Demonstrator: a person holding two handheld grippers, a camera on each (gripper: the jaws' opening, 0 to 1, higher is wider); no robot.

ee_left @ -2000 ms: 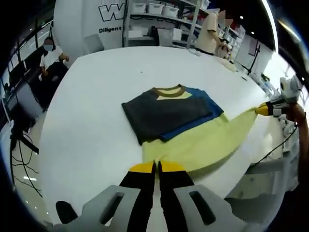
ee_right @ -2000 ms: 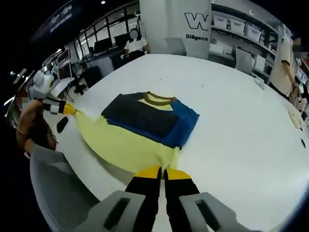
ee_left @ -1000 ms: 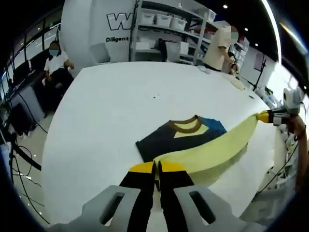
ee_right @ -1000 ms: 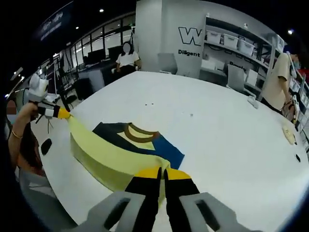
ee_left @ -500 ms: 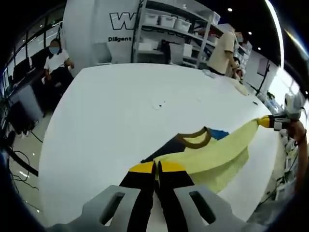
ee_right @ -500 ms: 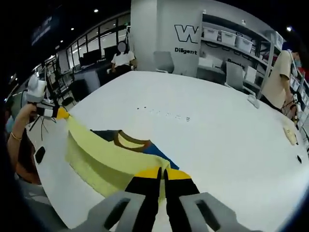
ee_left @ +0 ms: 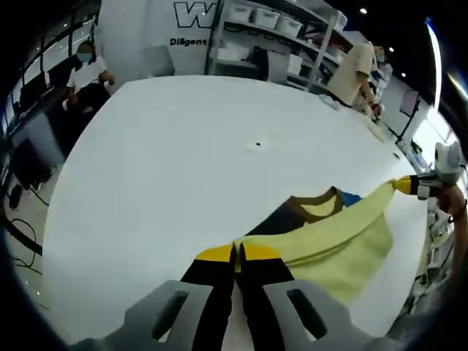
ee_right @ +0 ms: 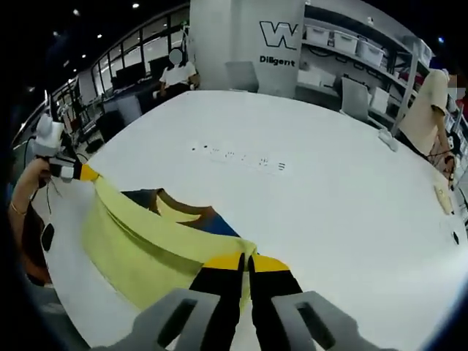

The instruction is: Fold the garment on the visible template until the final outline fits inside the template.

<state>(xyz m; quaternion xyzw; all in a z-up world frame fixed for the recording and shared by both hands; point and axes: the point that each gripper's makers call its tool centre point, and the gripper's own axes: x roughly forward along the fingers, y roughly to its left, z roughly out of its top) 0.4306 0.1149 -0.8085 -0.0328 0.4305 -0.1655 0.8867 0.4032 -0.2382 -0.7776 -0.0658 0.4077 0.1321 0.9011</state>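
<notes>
- Left gripper view: my left gripper [ee_left: 238, 254] is clamped on the hem of the garment [ee_left: 329, 241], which I've carried up over the collar since a second ago; the fold is mid-flight.
- Right gripper view: my right gripper [ee_right: 246, 262] pinches the other corner, hem taut above the white table [ee_right: 344, 197]; shelving [ee_right: 351, 36] stands behind.

Yellow, blue, dark-grey garment [ee_left: 333, 241], brown collar

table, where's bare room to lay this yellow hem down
Bare white table stretches beyond the brown collar to the far edge, broken only by a small dark mark. It is crowded near both claws: the left claw and right claw hold the yellow hem taut above the folded garment.
</notes>
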